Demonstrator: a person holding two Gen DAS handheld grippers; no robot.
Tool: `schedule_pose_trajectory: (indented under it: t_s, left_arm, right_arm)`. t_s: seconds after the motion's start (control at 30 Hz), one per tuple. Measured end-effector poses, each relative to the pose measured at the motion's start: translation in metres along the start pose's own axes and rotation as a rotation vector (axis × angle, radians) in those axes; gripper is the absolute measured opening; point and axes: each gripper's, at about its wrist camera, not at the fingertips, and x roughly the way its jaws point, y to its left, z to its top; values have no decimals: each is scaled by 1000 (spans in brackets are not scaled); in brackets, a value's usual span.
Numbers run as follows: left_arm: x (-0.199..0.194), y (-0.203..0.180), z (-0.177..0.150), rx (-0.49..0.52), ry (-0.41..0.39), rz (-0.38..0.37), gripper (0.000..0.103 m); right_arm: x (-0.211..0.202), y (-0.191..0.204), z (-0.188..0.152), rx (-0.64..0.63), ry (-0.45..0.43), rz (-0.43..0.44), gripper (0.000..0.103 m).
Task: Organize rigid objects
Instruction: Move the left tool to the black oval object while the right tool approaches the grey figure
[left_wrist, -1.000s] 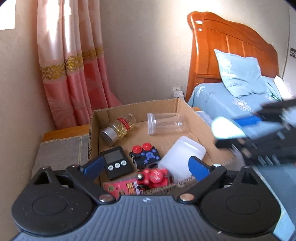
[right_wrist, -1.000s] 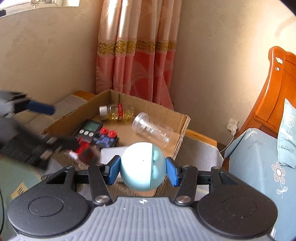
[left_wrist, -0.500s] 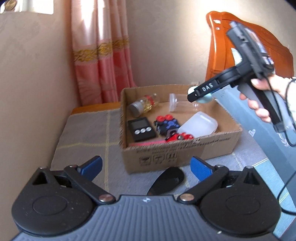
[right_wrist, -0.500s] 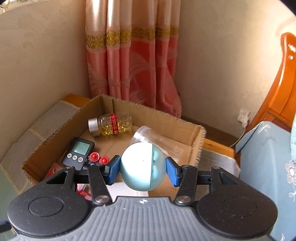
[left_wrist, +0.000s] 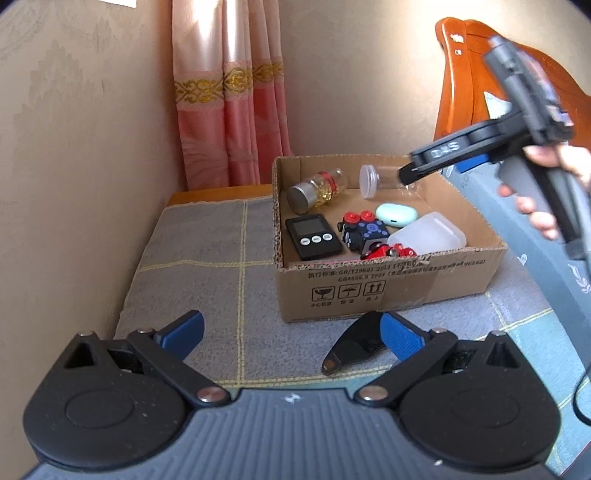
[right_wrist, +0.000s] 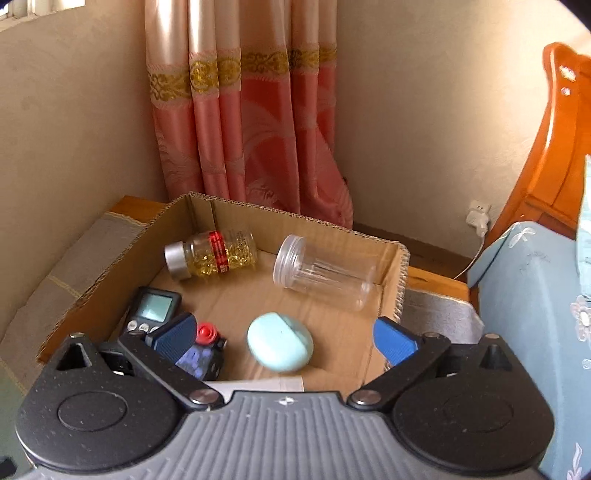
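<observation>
A cardboard box (left_wrist: 388, 291) (right_wrist: 110, 266) stands on a grey checked cloth. The pale blue egg-shaped case (right_wrist: 279, 341) (left_wrist: 396, 214) lies on the box floor. My right gripper (right_wrist: 284, 338) is open above it, apart from it, and shows from the side in the left wrist view (left_wrist: 410, 173). My left gripper (left_wrist: 291, 334) is open and empty, low in front of the box. A flat black object (left_wrist: 354, 347) lies on the cloth by its right finger.
In the box lie a pill bottle (right_wrist: 210, 254), a clear jar (right_wrist: 325, 273), a black timer (left_wrist: 313, 236), a black toy with red knobs (left_wrist: 360, 230), a white container (left_wrist: 430, 234) and a red toy (left_wrist: 388, 253). A wooden bed (left_wrist: 480, 74) stands right, pink curtains (right_wrist: 243, 110) behind.
My right gripper has opened and the pale blue case has dropped onto the box floor. My left gripper has drawn back from the box and sits lower over the cloth.
</observation>
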Motion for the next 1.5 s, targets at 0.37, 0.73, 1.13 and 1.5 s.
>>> schedule_pose_trajectory:
  t_s: [0.37, 0.73, 1.13, 1.5]
  left_arm:
    - [0, 12, -9, -28, 18, 59, 101]
    - [3, 25, -18, -53, 30, 105, 102]
    - [10, 23, -27, -39, 62, 86, 102]
    - [49, -7, -29, 48, 149, 6, 102]
  right_arm:
    - [-62, 24, -51, 27, -35, 16, 103]
    - [-59, 89, -120, -13, 51, 83, 103]
    - [-19, 116, -152, -15, 123, -42, 103]
    - [-30, 68, -170, 91, 146, -25, 103]
